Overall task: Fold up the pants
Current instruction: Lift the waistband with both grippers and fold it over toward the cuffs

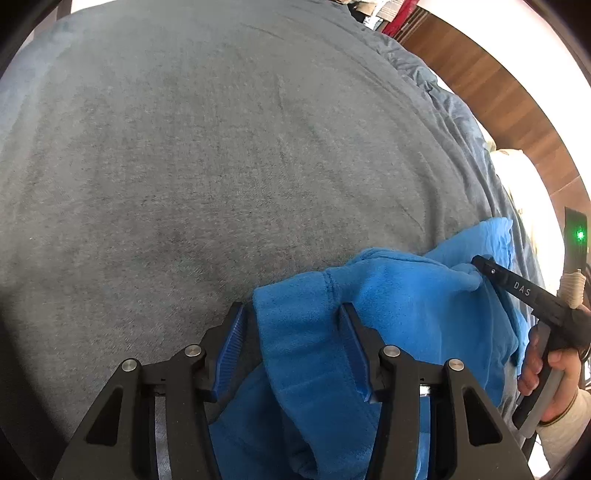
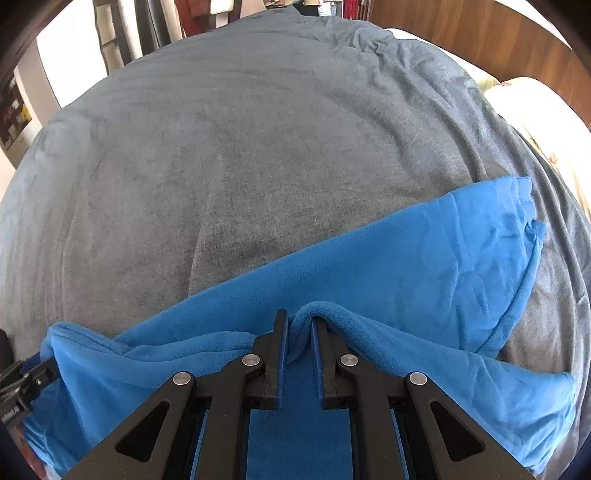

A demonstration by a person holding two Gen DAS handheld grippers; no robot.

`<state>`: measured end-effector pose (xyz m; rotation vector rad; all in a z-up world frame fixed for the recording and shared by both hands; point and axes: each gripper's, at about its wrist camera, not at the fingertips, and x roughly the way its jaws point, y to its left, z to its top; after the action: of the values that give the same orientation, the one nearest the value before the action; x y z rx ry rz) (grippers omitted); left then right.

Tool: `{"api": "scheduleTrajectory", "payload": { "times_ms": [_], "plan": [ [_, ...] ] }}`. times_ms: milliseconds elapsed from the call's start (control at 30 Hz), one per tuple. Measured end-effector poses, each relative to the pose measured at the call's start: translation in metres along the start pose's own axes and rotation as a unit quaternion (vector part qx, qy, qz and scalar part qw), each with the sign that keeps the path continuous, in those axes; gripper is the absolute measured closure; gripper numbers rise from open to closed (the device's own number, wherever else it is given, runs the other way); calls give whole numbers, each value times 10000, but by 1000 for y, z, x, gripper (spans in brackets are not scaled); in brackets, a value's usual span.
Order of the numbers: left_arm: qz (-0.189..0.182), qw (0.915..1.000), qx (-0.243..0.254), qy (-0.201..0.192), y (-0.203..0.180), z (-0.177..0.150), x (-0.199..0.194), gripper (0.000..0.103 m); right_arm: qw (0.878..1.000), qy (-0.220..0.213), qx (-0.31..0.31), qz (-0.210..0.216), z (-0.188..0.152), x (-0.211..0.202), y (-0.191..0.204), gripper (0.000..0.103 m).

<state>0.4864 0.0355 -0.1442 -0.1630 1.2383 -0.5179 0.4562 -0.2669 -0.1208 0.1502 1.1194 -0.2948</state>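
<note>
Bright blue fleece pants (image 1: 388,306) lie on a grey blanket at the near right edge of the bed. In the left wrist view my left gripper (image 1: 295,314) is open, its jaws wide apart, with a fold of the pants lying between them. My right gripper (image 1: 480,266) shows there at the right, pinching the fabric. In the right wrist view the pants (image 2: 424,251) stretch across the near part of the bed, and my right gripper (image 2: 299,325) is shut on a raised ridge of the blue fabric. The left gripper's body (image 2: 22,380) peeks in at the far left.
The grey blanket (image 1: 221,147) covers the bed and is rumpled along its right edge (image 2: 424,74). A cream pillow (image 2: 535,110) lies at the right. Wooden floor (image 1: 498,92) runs beyond the bed, with clothes and furniture (image 2: 147,22) at the far end.
</note>
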Motion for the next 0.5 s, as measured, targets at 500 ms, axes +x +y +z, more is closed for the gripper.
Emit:
{"api": "scheduleTrajectory", "payload": {
  "times_ms": [500],
  "plan": [
    [372,9959,-179,-801,-37,-29,-64,75,9996,-58,161,233,0,-6,-7,91]
  ]
}}
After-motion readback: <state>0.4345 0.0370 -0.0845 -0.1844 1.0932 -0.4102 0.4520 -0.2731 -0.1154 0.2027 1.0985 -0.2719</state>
